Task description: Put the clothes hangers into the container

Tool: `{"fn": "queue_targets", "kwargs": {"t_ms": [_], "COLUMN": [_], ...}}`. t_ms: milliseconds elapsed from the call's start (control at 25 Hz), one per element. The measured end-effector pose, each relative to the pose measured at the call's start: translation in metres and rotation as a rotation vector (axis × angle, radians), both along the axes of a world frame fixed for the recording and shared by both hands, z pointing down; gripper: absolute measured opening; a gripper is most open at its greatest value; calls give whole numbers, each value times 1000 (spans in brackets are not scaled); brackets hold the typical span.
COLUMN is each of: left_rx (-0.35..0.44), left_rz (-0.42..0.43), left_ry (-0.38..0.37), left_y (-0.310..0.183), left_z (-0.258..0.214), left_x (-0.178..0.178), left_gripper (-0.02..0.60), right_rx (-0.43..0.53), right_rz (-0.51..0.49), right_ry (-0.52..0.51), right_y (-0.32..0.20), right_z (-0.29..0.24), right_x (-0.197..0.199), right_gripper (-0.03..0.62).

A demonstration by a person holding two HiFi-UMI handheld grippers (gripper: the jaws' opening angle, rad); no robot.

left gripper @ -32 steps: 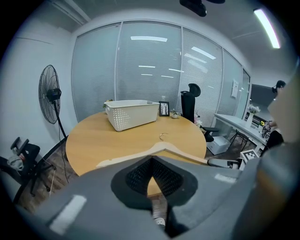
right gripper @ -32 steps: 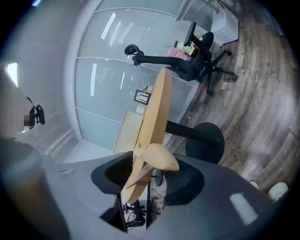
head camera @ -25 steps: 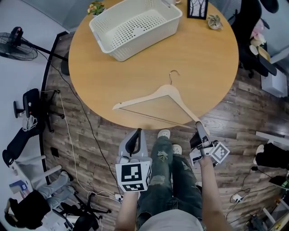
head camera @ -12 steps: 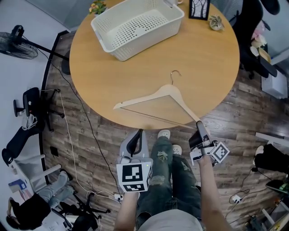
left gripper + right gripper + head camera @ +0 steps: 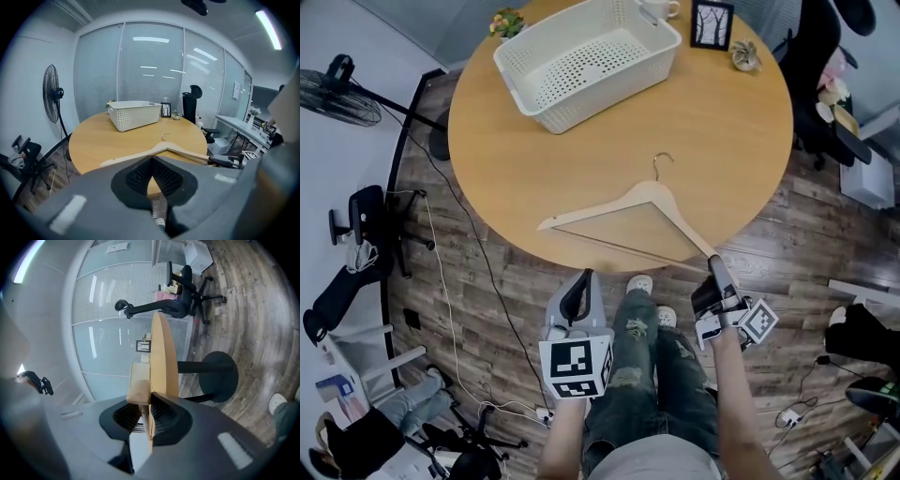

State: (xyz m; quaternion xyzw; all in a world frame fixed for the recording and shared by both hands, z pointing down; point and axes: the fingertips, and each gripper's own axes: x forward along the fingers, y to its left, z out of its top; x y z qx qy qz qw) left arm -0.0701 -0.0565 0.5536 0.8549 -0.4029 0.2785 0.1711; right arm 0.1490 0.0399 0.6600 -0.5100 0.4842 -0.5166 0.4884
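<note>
A standing fan (image 5: 337, 94) is on the floor at the far left, beside the round wooden worktop (image 5: 731, 141). On the worktop's far side sits a white perforated basket (image 5: 567, 111), its holed floor showing bare from wall to wall. Nearer the person, off the worktop's near edge, the left hand-held gripper (image 5: 585, 277) has its jaws together with nothing between them; its marker cube (image 5: 575, 368) carries black-and-white square patterns. The wooden clothes hanger (image 5: 647, 195) lies flat on the worktop's near part, well apart from the basket, with its metal hook pointing towards it. The hanger's right arm reaches past the near edge to the right hand-held gripper (image 5: 713, 263), whose jaws have just been closing and now clamp that arm's tip. A small framed picture (image 5: 711, 23) stands at the far rim, right of the basket.
</note>
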Motion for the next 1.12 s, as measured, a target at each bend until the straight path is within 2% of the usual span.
{"fn": "queue_targets", "kwargs": {"t_ms": [640,920,1120], "left_rx": [44,80,116], "left_rz": [-35,-57,-71], "left_ry": [33,61,81], "left_y": [-3,-8,-14], "left_z": [-24,-45,-63], "left_x": [-4,-9,-10], "left_gripper": [0,0,0], "right_rx": [5,9,24], "right_rz": [-30,-9,-23], "right_ry": [19,-7,28], "right_y": [5,-1,-10], "right_z": [-39,-71,-99], "right_x": [2,6,13], "right_gripper": [83,83,84]}}
